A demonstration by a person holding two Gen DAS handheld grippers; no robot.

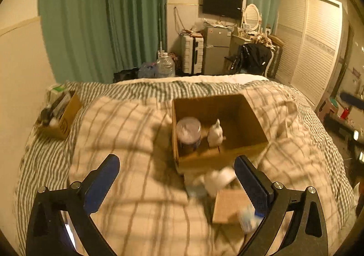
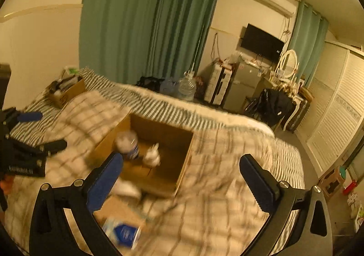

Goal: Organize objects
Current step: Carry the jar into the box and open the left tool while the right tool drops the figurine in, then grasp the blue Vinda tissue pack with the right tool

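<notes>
An open cardboard box (image 1: 248,144) (image 2: 179,176) sits on the checked blanket. Inside it stand a round lidded jar (image 1: 188,134) (image 2: 128,144) and a small white figurine (image 1: 215,134) (image 2: 152,156). In front of the box lie a white object (image 1: 218,178) (image 2: 126,186), a flat brown cardboard piece (image 1: 228,206) (image 2: 118,207) and a blue-and-white packet (image 1: 248,217) (image 2: 122,233). My left gripper (image 1: 176,171) is open and empty, just short of the box. My right gripper (image 2: 180,171) is open and empty, hovering over the box's near side. The left gripper also shows at the left edge of the right wrist view (image 2: 43,130).
A second cardboard box (image 1: 66,117) (image 2: 68,92) filled with items sits at the bed's far left corner by the wall. Beyond the bed are green curtains (image 1: 102,19), water jugs (image 1: 165,66), a suitcase, a small fridge and a dressing table. White wardrobes (image 1: 314,46) line the right wall.
</notes>
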